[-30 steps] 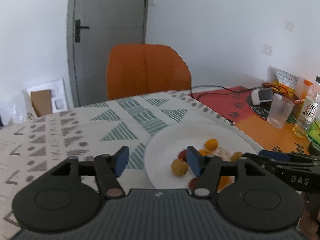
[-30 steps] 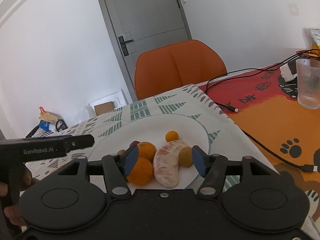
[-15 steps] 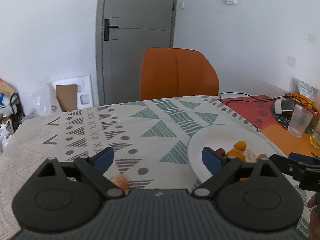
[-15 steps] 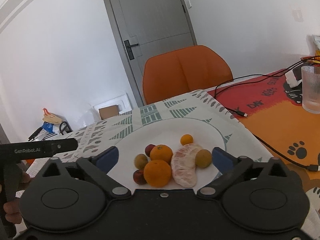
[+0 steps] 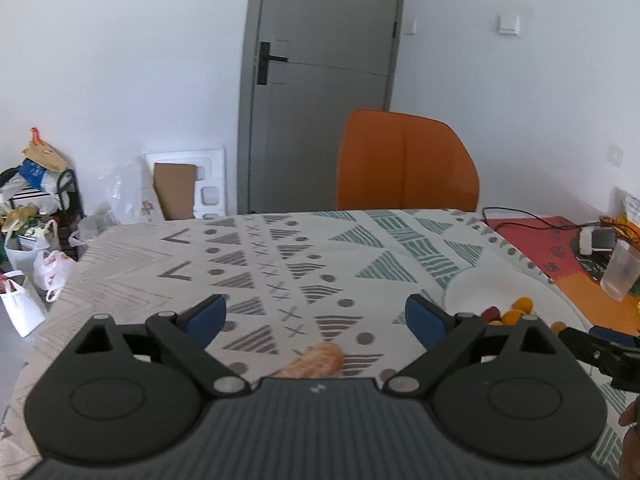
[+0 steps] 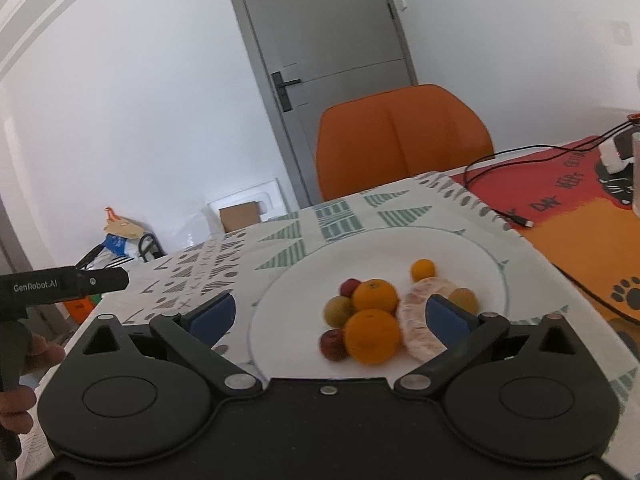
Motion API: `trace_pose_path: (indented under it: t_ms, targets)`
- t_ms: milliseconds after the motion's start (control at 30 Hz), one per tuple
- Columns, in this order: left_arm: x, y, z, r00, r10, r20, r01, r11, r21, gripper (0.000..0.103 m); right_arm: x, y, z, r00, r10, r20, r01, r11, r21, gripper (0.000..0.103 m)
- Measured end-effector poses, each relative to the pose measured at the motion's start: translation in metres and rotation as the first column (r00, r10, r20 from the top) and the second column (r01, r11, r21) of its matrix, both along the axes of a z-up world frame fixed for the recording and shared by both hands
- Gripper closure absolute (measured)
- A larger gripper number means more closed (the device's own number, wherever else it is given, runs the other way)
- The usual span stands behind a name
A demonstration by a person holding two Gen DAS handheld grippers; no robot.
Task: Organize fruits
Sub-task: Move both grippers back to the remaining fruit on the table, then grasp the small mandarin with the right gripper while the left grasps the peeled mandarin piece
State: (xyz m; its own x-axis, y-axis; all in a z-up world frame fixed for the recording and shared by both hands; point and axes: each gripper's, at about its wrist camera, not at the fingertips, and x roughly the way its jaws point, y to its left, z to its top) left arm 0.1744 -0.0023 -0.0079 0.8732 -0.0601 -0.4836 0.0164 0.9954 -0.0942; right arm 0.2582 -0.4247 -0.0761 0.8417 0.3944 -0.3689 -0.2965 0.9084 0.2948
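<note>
A white plate (image 6: 280,300) holds a pile of fruit: two oranges (image 6: 372,340), a peeled citrus piece (image 6: 420,312), a small mandarin (image 6: 423,269), small red and yellow-green fruits. My right gripper (image 6: 330,314) is open and empty, just above the plate's near side. My left gripper (image 5: 316,316) is open and empty over the patterned cloth, left of the plate (image 5: 472,284). A peeled citrus piece (image 5: 316,364) lies on the cloth between and just below its fingers, partly hidden by the gripper body.
A patterned tablecloth (image 5: 280,264) covers the table. An orange chair (image 5: 404,164) stands behind. A red-orange mat (image 6: 580,208) with cables, a charger and a plastic cup (image 5: 620,272) lies right. Bags and boxes (image 5: 36,216) clutter the floor at left.
Both grippers have opened wide. My left gripper swung left, away from the plate, and now has a peeled citrus piece on the cloth below it. My right gripper stayed over the plate.
</note>
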Motion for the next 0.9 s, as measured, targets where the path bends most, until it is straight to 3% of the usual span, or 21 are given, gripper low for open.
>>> trace_pose_path:
  t_ms: [900]
  targets:
    - [-0.03,0.08,-0.028,0.995,0.089,-0.045,-0.092,0.993,-0.069,0.008,-0.008,0.092,0.002,0.985,0.173,-0.028,-0.174,0.98,-0.091,0.004]
